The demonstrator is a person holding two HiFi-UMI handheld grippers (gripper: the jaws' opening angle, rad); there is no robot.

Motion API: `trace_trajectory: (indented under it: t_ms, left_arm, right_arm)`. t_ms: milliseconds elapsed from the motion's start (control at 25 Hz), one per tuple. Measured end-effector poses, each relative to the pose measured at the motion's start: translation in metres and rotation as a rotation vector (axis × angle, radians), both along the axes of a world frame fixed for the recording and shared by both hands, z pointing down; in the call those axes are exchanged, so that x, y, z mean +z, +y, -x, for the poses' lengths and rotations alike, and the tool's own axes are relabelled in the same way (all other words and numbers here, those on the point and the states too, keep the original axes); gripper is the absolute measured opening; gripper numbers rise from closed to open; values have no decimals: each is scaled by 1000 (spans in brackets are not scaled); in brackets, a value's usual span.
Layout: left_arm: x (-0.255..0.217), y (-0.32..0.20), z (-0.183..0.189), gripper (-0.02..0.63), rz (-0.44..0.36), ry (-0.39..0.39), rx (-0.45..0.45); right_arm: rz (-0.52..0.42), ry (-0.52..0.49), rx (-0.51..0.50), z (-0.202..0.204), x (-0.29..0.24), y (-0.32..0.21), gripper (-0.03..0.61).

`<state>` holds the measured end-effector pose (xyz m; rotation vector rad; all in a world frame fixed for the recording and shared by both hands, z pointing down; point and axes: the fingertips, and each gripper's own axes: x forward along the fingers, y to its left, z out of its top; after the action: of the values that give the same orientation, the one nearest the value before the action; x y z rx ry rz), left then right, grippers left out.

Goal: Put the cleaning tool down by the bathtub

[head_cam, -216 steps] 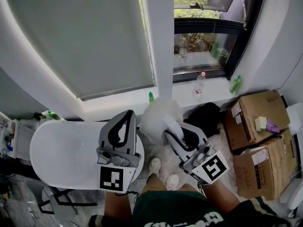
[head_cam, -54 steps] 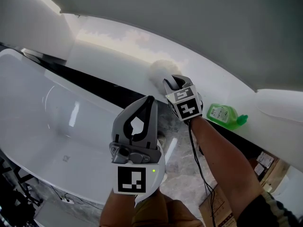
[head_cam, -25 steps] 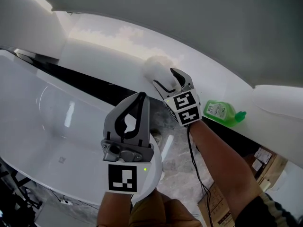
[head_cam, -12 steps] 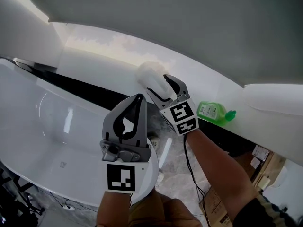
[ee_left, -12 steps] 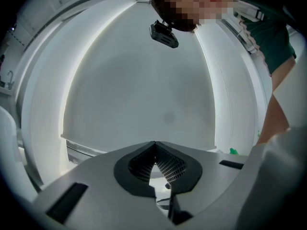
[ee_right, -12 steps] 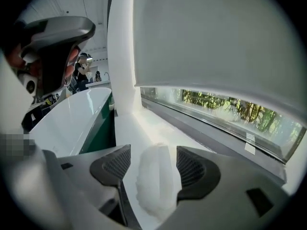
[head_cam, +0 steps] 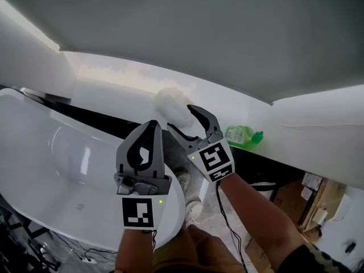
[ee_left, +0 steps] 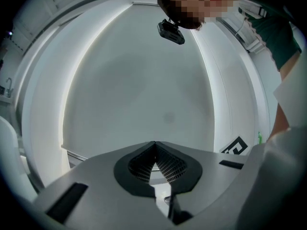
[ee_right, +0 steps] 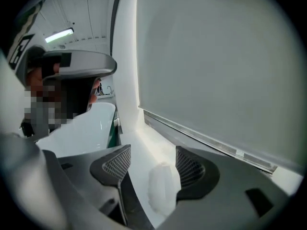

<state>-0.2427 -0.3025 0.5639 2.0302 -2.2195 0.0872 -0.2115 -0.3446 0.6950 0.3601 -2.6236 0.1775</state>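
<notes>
Smooth white ledge [head_cam: 108,87], fluffy cleaning tool [head_cam: 169,103]

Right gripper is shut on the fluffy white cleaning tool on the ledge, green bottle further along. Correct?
No. The right gripper is open: the right gripper view shows its jaws apart, with the fluffy white cleaning tool lying on the ledge between them. The green bottle is indeed further along the ledge.

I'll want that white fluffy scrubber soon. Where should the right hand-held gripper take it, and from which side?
Probably pinch the white fluffy scrubber across its soft middle, coming from the tub side: it lies on the ledge with the blind behind it, and no handle shows.
</notes>
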Motion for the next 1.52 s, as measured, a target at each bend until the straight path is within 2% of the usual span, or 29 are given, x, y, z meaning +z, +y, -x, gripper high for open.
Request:
trace_trajectory:
  t_ms: [480,720,920,1040,1160,1400,1520]
  left_arm:
    - [-69,1,-31,6,-25,-54,51]
    - [-104,8,-40,6,-43,-39,65]
    - [-130,17,-50,6,-30,-38,73]
    - [-151,23,-56,6,-37,-23,75]
    - [-176,31,-70,6,-47,-10,96]
    - [-223,40,-95,6,-68,-28,135]
    - [-238,45,-118,6,-61,-43,183]
  right_arm:
    - [-35,-138,4,-26,-105,14,295]
    - [-77,-181,-17,-42,-156,26,295]
    - [-105,-252,-25,-54,-213,37,293]
    - [-105,-313,4,-66,-250,44,293]
    - [-81,-369,30,-84,-287,54,293]
    - [-116,-435,27,-115,-351,76,291]
    - [-164,-469,8,-129,-386,89,285]
